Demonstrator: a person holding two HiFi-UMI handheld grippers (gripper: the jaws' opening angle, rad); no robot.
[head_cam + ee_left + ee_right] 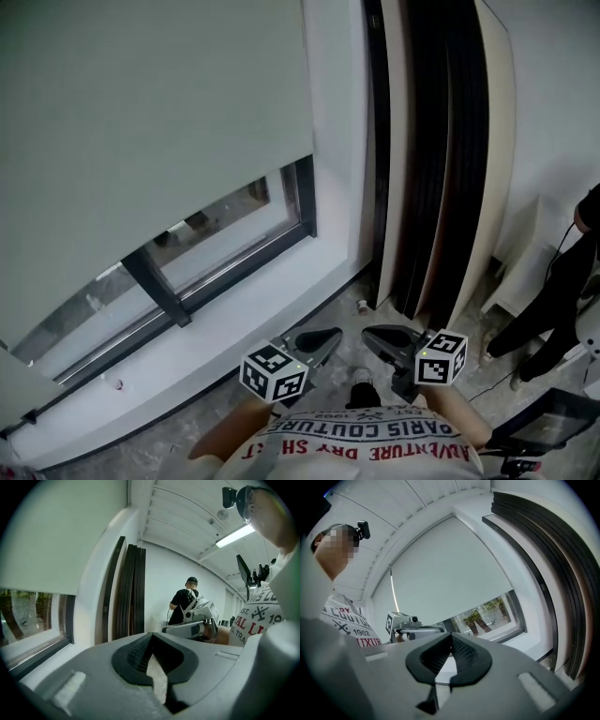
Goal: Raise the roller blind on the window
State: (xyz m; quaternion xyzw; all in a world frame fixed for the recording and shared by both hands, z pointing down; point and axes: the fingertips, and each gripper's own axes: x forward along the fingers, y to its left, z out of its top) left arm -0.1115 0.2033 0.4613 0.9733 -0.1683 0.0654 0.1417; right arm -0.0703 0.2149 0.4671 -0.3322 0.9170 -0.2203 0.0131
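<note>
Facing the roller blind [159, 103], drawn down over most of the window [225, 234], with only a strip of glass bare below. Held low by the chest, well apart from it: left gripper [330, 336] and right gripper [372, 337], both clenched on nothing. Best to unclench one, reach for the blind's bottom edge, grip squarely, lift evenly.

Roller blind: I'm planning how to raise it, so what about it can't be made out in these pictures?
Top roller of the pale grey fabric roller blind: head view, cut off by the upper edge.
Pull cord: the thin bright line beside the blind, right gripper view, is too small to tell cord from light.
Blind's left end: head view, cut off by the left edge.
Upper window pane: every view, covered by the blind.
</note>
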